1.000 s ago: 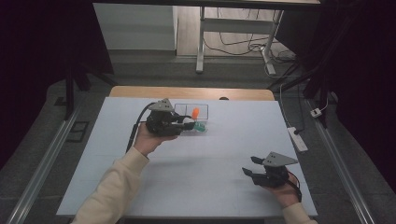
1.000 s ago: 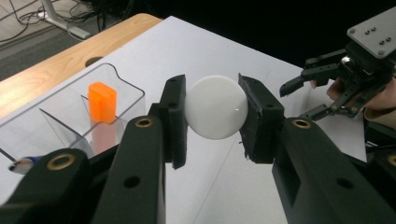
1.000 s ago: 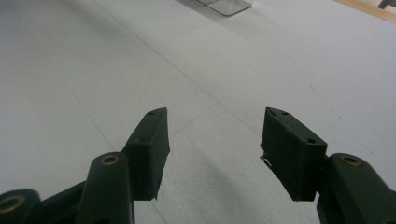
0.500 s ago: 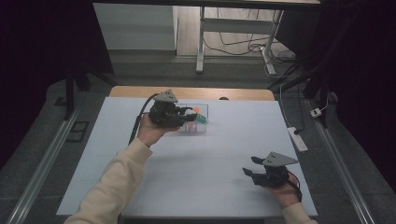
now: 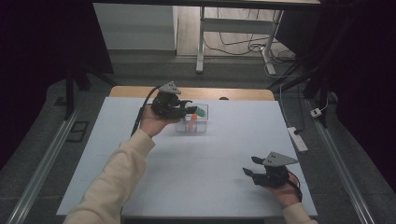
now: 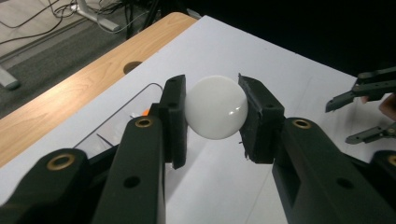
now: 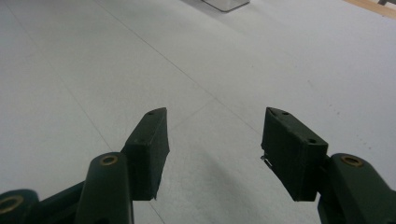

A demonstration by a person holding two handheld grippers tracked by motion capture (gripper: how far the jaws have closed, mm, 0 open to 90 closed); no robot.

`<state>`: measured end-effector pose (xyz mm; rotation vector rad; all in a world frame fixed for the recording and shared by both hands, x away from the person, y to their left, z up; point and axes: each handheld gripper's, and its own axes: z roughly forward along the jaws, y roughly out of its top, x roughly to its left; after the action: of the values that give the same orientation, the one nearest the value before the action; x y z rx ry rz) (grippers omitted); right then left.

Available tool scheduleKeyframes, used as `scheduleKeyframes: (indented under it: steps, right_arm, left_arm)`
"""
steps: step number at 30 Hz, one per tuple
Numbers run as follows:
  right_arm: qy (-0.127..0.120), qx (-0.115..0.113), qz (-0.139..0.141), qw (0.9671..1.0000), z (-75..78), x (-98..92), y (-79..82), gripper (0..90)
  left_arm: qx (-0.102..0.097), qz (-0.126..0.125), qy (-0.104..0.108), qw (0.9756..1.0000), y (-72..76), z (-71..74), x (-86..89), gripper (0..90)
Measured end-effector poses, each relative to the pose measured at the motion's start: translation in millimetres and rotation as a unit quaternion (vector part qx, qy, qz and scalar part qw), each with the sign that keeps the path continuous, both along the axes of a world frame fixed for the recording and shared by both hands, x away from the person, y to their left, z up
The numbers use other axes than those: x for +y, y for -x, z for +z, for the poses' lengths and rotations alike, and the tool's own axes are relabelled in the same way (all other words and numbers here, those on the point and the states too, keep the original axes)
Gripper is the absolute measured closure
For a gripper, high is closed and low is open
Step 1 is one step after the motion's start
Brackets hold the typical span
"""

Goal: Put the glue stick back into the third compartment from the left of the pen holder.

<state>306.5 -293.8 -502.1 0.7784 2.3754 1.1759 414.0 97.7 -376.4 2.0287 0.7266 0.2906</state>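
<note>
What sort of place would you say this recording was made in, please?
Probably a lab or workshop set up for recording: a white table in a dark room, loose cables on the floor behind it, and a power strip at its right edge.

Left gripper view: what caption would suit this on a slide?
Left gripper clamps a white ball above the white table, a clear box just beyond.

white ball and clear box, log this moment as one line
left gripper: shut on white ball, above clear box | right gripper: open, empty, low over white table
</note>
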Motion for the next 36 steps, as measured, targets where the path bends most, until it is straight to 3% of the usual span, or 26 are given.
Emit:
scheduleKeyframes:
  steps: [8, 17, 25, 36]
  right_arm:
    - [-0.004, 0.001, -0.002, 1.0000, -0.1, -0.9, -0.3, 39.8]
    - [-0.003, 0.001, -0.002, 1.0000, -0.3, -1.2, -0.8, 39.6]
    - [-0.005, 0.004, -0.003, 1.0000, -1.2, -1.6, -1.2, 39.5]
    - [-0.005, 0.007, -0.004, 1.0000, -1.7, -3.4, -1.0, 39.5]
  left_arm:
    - [0.007, 0.012, -0.006, 0.9999, -13.2, -2.0, -0.6, 64.5]
    - [0.018, 0.030, -0.028, 0.9990, -35.1, 0.6, -3.7, 64.4]
    - [0.026, 0.037, -0.055, 0.9975, -53.6, -5.1, -18.0, 64.4]
    - [0.041, 0.037, -0.077, 0.9955, -63.7, -13.7, -27.0, 64.2]
